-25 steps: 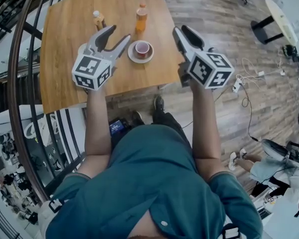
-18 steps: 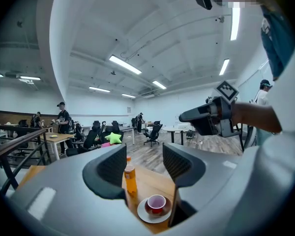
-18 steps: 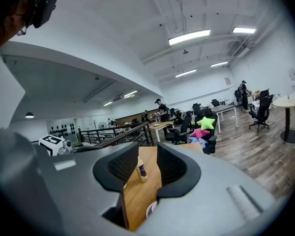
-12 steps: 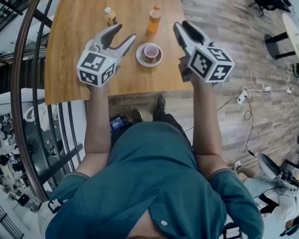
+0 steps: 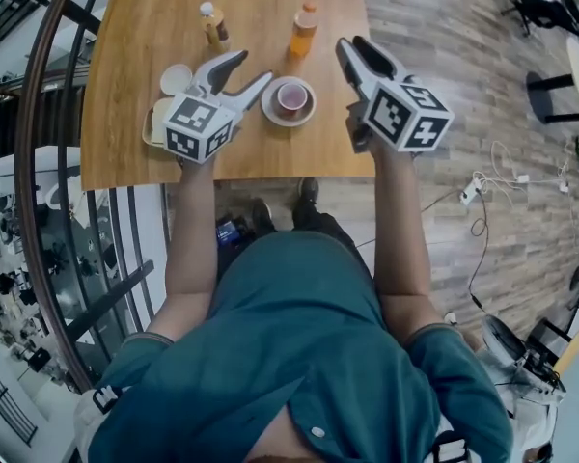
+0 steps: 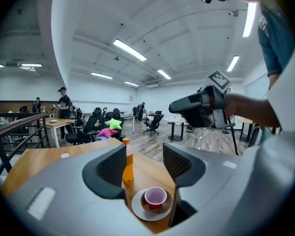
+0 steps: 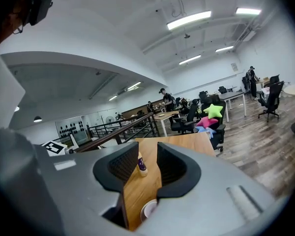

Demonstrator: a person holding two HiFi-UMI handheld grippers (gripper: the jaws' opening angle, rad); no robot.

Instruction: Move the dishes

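- Both grippers have come down closer to the tabletop (image 5: pixel 140 37) than a second ago. The left gripper (image 5: pixel 254 67) now sits lower over the near left part. A white dish (image 5: pixel 177 78) that it mostly hid then now shows beside it.
- The left gripper's jaws stand apart with nothing between them. Its own view looks through the gap at the orange bottle (image 5: pixel 305 29) and, lower down, the saucer (image 5: pixel 304 116).
- The right gripper (image 5: pixel 355 44) hangs over the tabletop's right edge. Its jaws are parted by a narrower gap and hold nothing, and the brown bottle (image 5: pixel 212 27) shows far off between them.
- The saucer lies on the tabletop between the two grippers, touching neither. A red cup (image 5: pixel 291 95) stands upright on it.
- A pale plate (image 5: pixel 152 123) lies near the front left corner, just beside the white dish. The left gripper's marker cube partly covers it in the head view.
- Both bottles stand upright farther back and apart from each other. The orange one is behind the saucer and the brown, white-capped one is behind the white dish.
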